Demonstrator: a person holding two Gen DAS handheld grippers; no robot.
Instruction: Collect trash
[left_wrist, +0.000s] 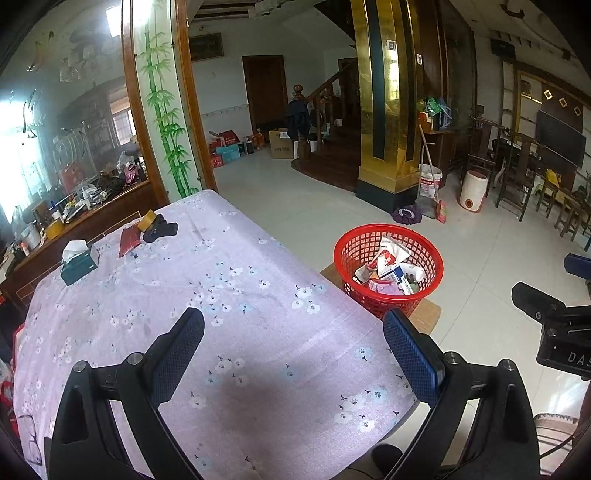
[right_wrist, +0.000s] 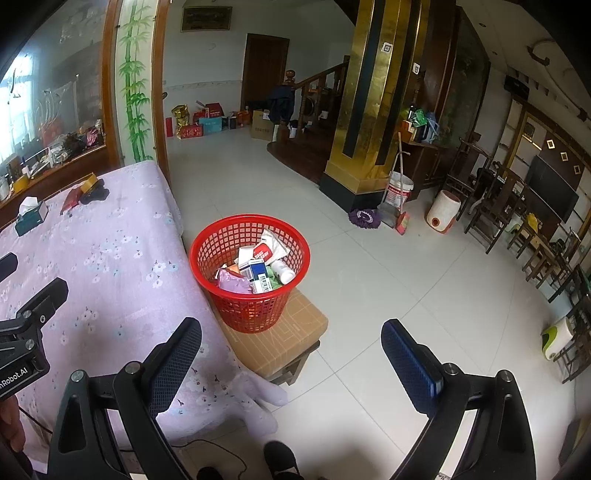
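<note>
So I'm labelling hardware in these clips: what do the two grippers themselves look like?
Both match: the left gripper and right gripper have black angular linkage arms with silver pivot bolts and flat finger pads textured in dark blue. White lettering marks each body, partly cut off. No sleeves show.

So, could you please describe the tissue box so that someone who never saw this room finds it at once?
Start at the table with the lilac flowered cloth and go to its far end, near the glass partition. The tissue box lies there, apart from the dark red packet and the black item. It alone is teal, with a white tissue sticking out on top.
</note>
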